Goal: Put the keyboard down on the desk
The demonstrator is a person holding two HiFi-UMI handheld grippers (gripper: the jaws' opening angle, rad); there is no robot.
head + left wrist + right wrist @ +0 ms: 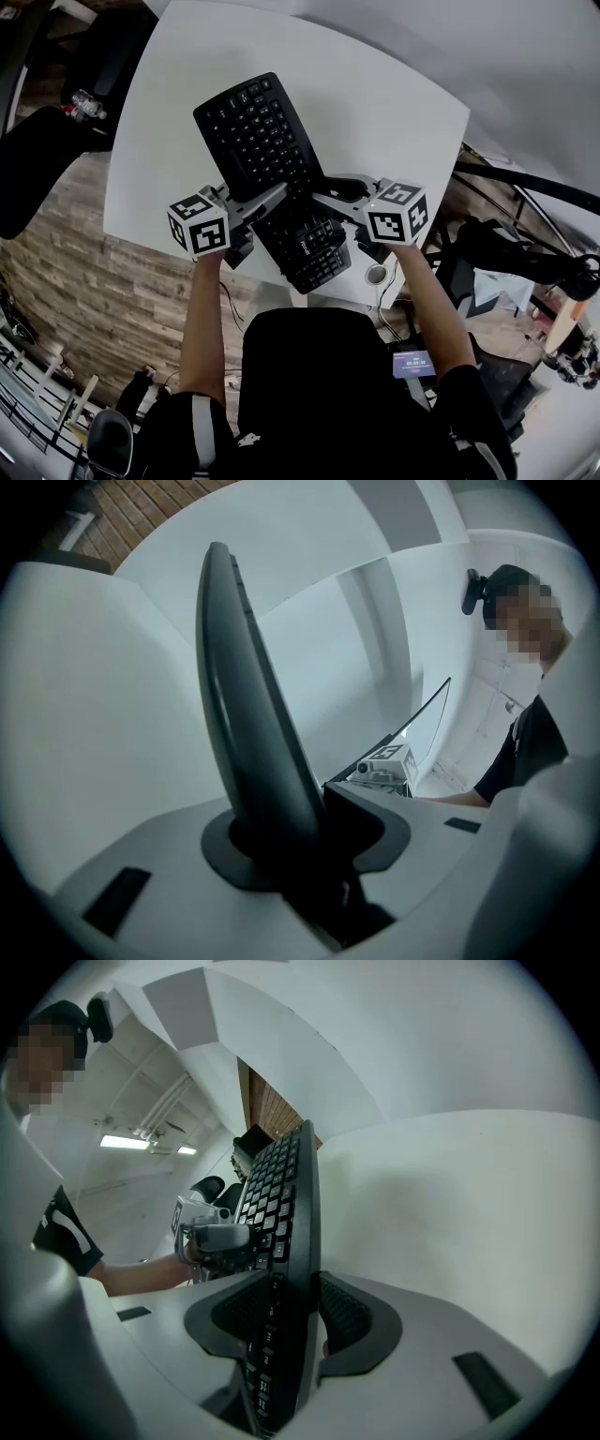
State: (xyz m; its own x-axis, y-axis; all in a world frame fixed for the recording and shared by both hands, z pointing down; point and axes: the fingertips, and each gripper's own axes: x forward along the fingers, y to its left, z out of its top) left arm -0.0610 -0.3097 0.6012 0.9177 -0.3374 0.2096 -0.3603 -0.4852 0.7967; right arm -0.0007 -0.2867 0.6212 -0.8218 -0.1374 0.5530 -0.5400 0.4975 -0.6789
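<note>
**Head view and both gripper views: black keyboard clamped at its near end over the white desk**

Head view: a long black rectangular computer keyboard [251, 131] lies slantwise over the white square desk [384, 103]. Its far end points toward the desk's far-left corner and its near end reaches the near edge. The left gripper [272, 199] comes in from the keyboard's left long side and the right gripper [328, 192] from its right long side. Both meet it toward its near end. Whether the keyboard rests on the desk or hangs just above it cannot be told.

Left gripper view: the keyboard [246, 696] stands edge-on, its smooth side showing. The left gripper [300, 841] is clamped on its rim, with dark pads against both faces. The desk [84, 724] fills the left, and the right gripper's marker cube [386, 759] shows beyond.

Right gripper view: the keyboard [281, 1194] again runs edge-on, keys facing left. The right gripper [295, 1321] is closed on its rim, ribbed pads on both sides. The desk [469, 1222] lies close along the keyboard's underside. The left gripper [214, 1237] grips the opposite rim.
</note>
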